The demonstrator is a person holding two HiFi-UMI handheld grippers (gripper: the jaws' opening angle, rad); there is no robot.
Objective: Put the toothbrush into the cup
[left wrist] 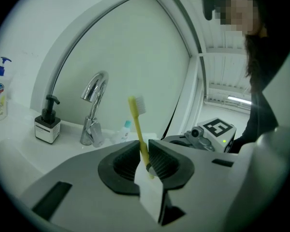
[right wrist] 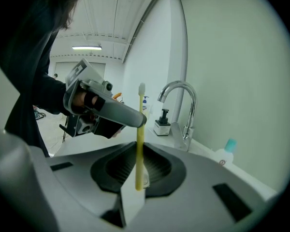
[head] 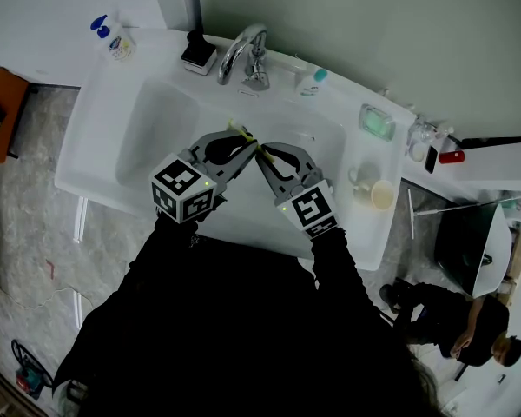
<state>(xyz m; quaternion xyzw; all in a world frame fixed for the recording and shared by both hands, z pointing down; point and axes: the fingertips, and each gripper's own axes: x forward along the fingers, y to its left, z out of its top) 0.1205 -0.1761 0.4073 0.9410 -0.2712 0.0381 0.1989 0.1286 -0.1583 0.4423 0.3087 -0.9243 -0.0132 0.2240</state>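
Note:
A yellow toothbrush [head: 243,135] is held above the white sink [head: 156,129], gripped from both sides. My left gripper [head: 246,146] is shut on its handle; in the left gripper view the toothbrush [left wrist: 137,124] stands upright between the pads with its white bristles on top. My right gripper [head: 261,152] is shut on the same handle, lower down. In the right gripper view the toothbrush [right wrist: 139,129] rises from my right gripper [right wrist: 139,170], and my left gripper [right wrist: 135,119] clamps it above. A beige cup [head: 382,195] stands on the sink's right ledge, apart from both grippers.
A chrome faucet [head: 247,55] stands at the back of the sink, with a soap dispenser [head: 198,52] to its left and a small bottle [head: 311,81] to its right. A green soap dish [head: 377,122] lies beyond the cup. A person [head: 469,320] crouches at bottom right.

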